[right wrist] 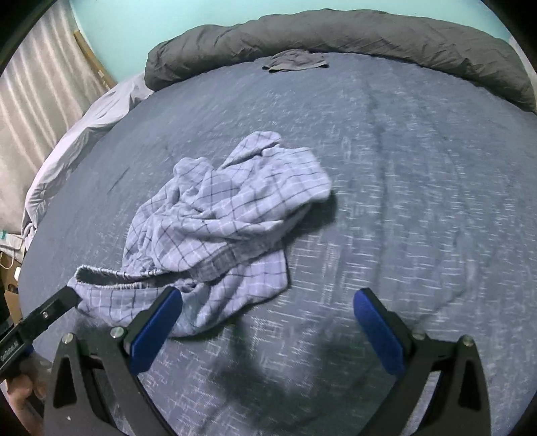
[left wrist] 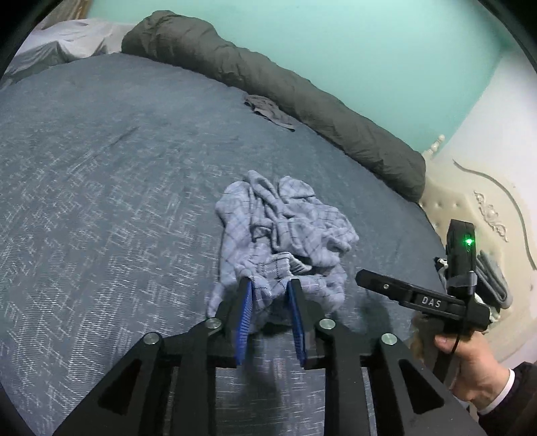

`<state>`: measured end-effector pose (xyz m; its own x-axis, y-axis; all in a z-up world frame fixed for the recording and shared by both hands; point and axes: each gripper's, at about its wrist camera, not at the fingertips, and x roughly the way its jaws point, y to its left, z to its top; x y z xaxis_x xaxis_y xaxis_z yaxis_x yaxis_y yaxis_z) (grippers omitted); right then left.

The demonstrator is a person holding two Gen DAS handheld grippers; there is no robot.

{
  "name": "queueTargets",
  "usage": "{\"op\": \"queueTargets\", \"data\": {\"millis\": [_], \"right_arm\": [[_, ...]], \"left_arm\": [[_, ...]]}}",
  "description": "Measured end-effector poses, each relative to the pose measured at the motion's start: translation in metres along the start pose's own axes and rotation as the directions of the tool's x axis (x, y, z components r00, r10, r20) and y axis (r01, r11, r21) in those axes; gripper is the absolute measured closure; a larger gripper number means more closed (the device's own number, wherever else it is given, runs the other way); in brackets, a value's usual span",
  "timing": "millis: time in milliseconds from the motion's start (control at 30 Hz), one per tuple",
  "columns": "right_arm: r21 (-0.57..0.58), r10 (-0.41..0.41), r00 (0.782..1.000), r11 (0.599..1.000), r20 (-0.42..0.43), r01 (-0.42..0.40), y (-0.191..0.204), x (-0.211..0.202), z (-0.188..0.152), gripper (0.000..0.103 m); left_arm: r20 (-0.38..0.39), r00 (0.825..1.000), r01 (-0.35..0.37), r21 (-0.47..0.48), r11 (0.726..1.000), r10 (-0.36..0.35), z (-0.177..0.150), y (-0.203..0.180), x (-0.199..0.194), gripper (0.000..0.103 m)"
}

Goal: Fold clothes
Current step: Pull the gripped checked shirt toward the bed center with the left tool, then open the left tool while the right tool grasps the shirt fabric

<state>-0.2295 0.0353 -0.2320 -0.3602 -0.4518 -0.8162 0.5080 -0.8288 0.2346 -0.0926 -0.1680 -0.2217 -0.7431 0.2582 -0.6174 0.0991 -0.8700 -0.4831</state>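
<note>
A: Left gripper (left wrist: pixel 270 285)?
B: My jaws slightly parted, a fold of the checked garment (left wrist: pixel 285 234) between them, pads not clamped. Right gripper (right wrist: pixel 268 302) jaws wide, empty.
A: Garment?
B: Crumpled, mid-bed (right wrist: pixel 419 167), well short of the far-edge grey duvet (right wrist: pixel 335 30).

Garment (right wrist: pixel 221 208) on bed (right wrist: pixel 402 201)

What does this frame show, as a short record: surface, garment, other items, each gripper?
surface: bed with blue-grey cover
garment: crumpled plaid shorts, unfolded
other items: small dark garment beside the rolled grey duvet
left gripper: fabric of the shorts between its fingers; grip unclear
right gripper: open, empty, above the cover beside the shorts
</note>
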Motion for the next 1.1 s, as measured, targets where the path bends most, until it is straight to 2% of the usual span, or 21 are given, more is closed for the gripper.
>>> {"op": "queueTargets", "data": {"millis": [67,100,133,233,367,433,567,633,867,967,1000,1033,1100], "right_arm": [[-0.005,0.006,1.0,1.0,-0.005,-0.006,0.002,0.003,0.001,0.001],[-0.007,0.012,1.0,1.0,-0.007,-0.012,0.004,0.004,0.002,0.005],[-0.013,0.02,1.0,1.0,-0.005,-0.02,0.005,0.005,0.002,0.013],[-0.034,0.015,1.0,0.999,-0.012,-0.015,0.009,0.008,0.004,0.029],[-0.048,0.036,0.999,0.998,-0.022,-0.037,0.013,0.013,0.006,0.044],[-0.055,0.061,0.998,0.997,-0.021,-0.062,0.015,0.015,0.007,0.063],[-0.055,0.087,0.996,0.995,-0.005,-0.087,0.016,0.013,0.007,0.082],[-0.065,0.088,0.996,0.994,0.016,-0.087,0.017,0.006,0.009,0.096],[-0.109,0.089,0.993,0.991,0.078,-0.08,0.019,-0.021,0.023,0.1],[-0.053,0.08,0.993,0.996,0.082,-0.076,0.007,-0.019,0.029,0.1],[-0.025,0.072,0.995,0.997,0.076,-0.07,0.003,-0.017,0.03,0.095],[0.001,0.062,0.996,0.998,0.07,-0.063,-0.001,-0.014,0.03,0.076],[0.017,0.069,0.996,0.997,0.063,-0.07,-0.004,-0.012,0.027,0.053]], "left_arm": [[-0.004,1.0,-0.01,-0.004,1.0,0.01,-0.001,0.002,0.001,0.077],[-0.005,1.0,-0.011,-0.009,1.0,0.01,-0.001,0.004,0.001,0.077],[-0.006,1.0,-0.018,-0.004,1.0,0.018,-0.001,0.004,0.001,0.076],[-0.005,0.999,-0.045,0.026,0.999,0.045,-0.002,0.004,0.003,0.075],[-0.003,0.999,-0.046,0.032,0.998,0.046,-0.001,0.004,0.003,0.074],[0.001,0.999,-0.051,0.043,0.998,0.051,0.0,0.003,0.002,0.074],[0.001,0.998,-0.062,0.036,0.997,0.062,0.001,0.008,0.002,0.074],[0.002,0.998,-0.066,0.026,0.998,0.066,0.003,0.011,0.002,0.074],[0.005,0.998,-0.07,0.024,0.997,0.07,0.004,0.011,0.002,0.073],[0.009,0.997,-0.076,0.014,0.997,0.076,0.005,0.014,0.0,0.067],[0.014,0.997,-0.081,0.01,0.997,0.081,0.005,0.015,0.0,0.064],[0.018,0.996,-0.087,0.004,0.996,0.087,0.006,0.017,-0.002,0.061],[0.022,0.995,-0.095,-0.009,0.995,0.095,0.007,0.023,-0.003,0.059]]}}
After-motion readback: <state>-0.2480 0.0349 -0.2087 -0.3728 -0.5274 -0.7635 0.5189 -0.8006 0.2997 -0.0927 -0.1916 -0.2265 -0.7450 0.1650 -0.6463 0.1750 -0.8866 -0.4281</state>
